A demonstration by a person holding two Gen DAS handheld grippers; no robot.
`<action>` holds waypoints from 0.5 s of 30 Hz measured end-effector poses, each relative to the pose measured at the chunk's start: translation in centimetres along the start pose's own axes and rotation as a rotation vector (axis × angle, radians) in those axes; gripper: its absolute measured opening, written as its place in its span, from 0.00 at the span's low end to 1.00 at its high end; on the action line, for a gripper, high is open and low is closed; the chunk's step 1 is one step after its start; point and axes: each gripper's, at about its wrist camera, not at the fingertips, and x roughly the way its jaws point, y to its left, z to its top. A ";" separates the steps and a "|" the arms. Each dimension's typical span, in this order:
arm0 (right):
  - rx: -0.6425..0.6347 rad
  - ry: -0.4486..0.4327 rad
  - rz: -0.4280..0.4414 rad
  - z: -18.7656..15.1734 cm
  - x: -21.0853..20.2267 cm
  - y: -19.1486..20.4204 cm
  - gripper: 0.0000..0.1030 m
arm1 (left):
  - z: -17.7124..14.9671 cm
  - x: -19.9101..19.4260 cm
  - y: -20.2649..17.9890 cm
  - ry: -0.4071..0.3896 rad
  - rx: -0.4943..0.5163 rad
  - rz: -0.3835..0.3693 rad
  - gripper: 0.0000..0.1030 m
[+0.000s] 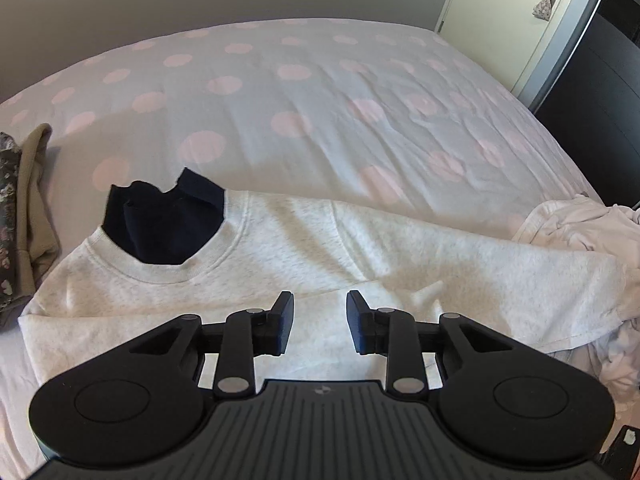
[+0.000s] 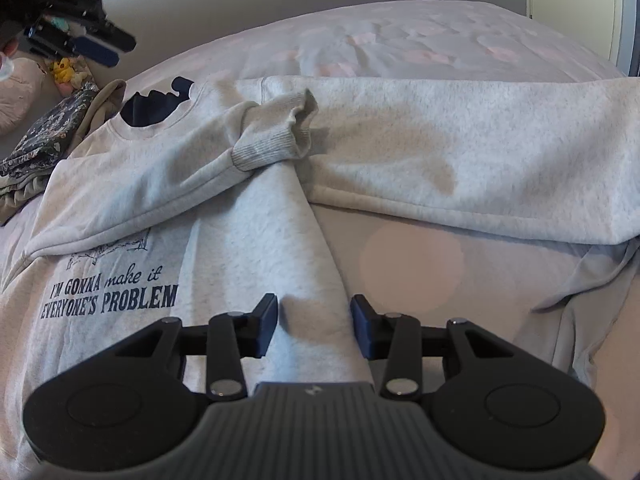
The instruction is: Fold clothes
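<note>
Polka-dot bed (image 1: 288,80): grey sweatshirt (image 1: 304,240) spread; left tool (image 1: 320,322) hovers apart; right tool (image 2: 314,326) apart, straddling sleeve (image 2: 280,240).

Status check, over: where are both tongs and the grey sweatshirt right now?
Left tongs open, above the sweatshirt, empty. Right tongs open, straddling a sleeve, not clamped. Sweatshirt part-folded on bed. Other clothes lie alongside.
</note>
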 end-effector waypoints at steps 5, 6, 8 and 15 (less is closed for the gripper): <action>0.018 -0.046 0.018 1.7 -0.7 0.2 0.45 | -1.4 -1.5 5.2 -0.022 -0.041 0.064 0.39; 0.017 -0.050 0.021 2.3 -0.6 0.3 0.48 | -1.7 -1.8 6.3 -0.026 -0.049 0.077 0.39; 0.006 -0.056 0.031 3.6 -0.3 0.5 0.55 | -2.3 -2.3 8.5 -0.034 -0.070 0.105 0.40; -0.026 -0.079 0.019 9.5 2.6 0.6 0.56 | -4.6 -0.8 17.0 -0.039 -0.182 0.213 0.45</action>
